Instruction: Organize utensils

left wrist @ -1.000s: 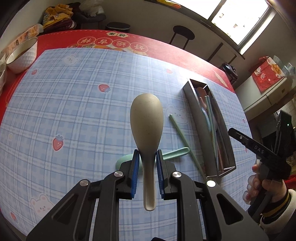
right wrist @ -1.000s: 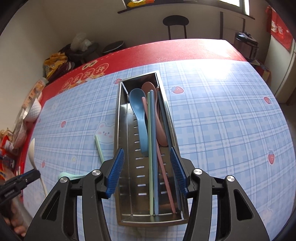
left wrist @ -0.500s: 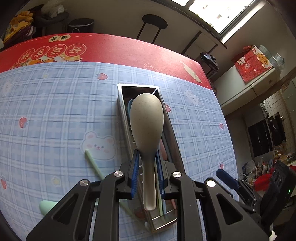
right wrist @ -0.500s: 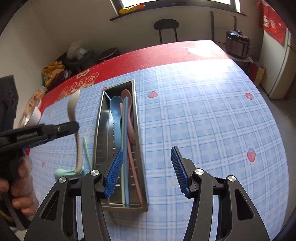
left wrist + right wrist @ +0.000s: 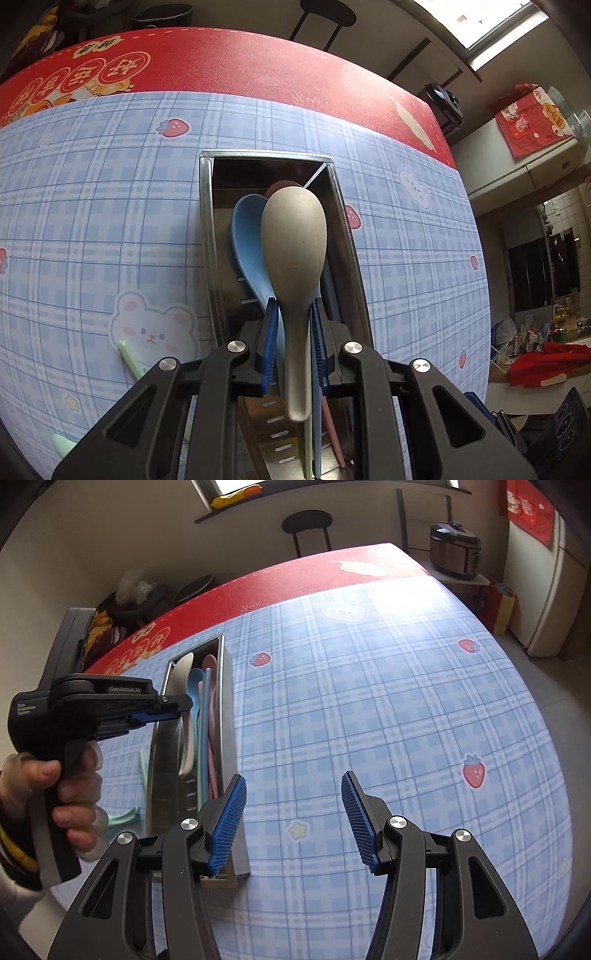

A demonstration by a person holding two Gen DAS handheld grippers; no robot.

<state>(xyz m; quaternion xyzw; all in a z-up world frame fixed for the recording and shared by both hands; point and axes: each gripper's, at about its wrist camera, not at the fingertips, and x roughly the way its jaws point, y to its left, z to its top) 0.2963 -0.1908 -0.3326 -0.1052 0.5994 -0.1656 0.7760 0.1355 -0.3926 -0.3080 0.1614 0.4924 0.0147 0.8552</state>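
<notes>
Holding beige plastic spoon [image 5: 293, 258] over long steel tray [image 5: 207, 236], left gripper [image 5: 293, 343] pinching its handle | right gripper [image 5: 293, 819] spread, empty | tray holds blue spoon [image 5: 247, 240], chopsticks | pale-green spoon [image 5: 123, 818], chopstick [image 5: 129, 358] left on tablecloth [image 5: 388, 701]

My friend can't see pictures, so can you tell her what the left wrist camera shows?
The left gripper holds a beige spoon by its handle over a long metal utensil tray on a blue plaid tablecloth. A blue spoon and pastel chopsticks already lie in the tray; a green chopstick lies on the cloth beside it.
</notes>
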